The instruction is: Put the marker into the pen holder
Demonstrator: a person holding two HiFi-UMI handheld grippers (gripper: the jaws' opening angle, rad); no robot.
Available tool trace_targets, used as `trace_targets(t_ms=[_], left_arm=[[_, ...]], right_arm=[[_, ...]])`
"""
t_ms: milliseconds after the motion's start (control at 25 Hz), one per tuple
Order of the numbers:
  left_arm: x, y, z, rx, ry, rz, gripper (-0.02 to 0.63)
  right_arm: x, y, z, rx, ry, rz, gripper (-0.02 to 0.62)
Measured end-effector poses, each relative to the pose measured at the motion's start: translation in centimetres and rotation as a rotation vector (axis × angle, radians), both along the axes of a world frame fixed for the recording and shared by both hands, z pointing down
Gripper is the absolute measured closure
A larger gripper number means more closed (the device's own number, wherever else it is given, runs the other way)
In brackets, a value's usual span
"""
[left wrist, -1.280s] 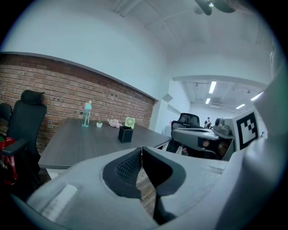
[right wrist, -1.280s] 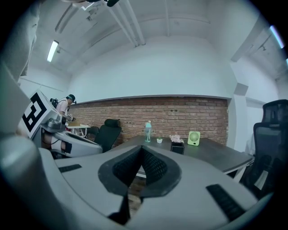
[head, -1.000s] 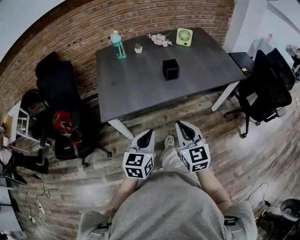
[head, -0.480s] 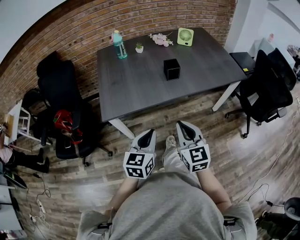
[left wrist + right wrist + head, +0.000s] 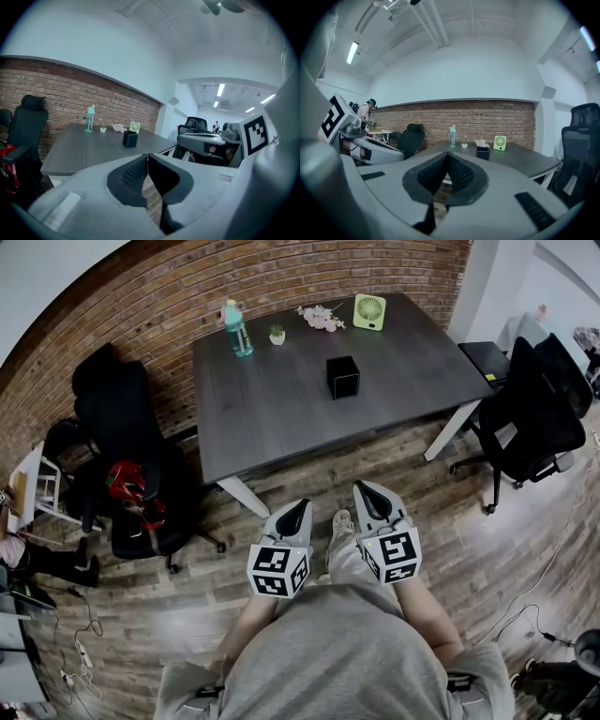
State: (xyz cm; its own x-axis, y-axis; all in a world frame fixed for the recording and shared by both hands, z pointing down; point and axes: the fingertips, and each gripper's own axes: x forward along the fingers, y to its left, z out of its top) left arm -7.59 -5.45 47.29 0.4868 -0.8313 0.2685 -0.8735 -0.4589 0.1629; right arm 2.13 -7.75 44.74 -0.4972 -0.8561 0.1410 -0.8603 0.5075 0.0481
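While the person stands on the wooden floor [image 5: 281,486] off the table's near edge, both tools are held low, close to the body.

Left hand-held gripper [image 5: 298,506]: jaws closed tip to tip in its own view, nothing between them.
Right hand-held gripper [image 5: 361,489]: likewise, jaws together and holding nothing.
Both point toward the table [image 5: 272,418] and are well apart from it.

Pen holder [image 5: 343,378]: black cube, upright, a little right of the table's centre and nearer the far edge than the near one.
Marker: cannot be made out in any view.

Along the far edge, left to right:
- a blue-green bottle [image 5: 235,330] near the far left corner
- a small potted plant [image 5: 277,335] just beside it
- pink flowers [image 5: 321,320]
- a green fan [image 5: 368,312] toward the far right corner

One black office chair [image 5: 122,418] stands off the left edge, and another [image 5: 534,418] off the right edge.

Versus 1.0 s ago: both grippers keep the same position and the same closed state. The pen holder and the other things on the table are unmoved. The head view itself has shifted only very slightly.
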Motion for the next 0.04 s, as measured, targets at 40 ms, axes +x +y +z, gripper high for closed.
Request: trace_targets(t_ms=[40], left_arm=[[-0.04,-0.01,0.01,0.000,0.000,0.000,0.588]], right_arm=[[-0.02,-0.02,0.00,0.000,0.000,0.001,0.594]])
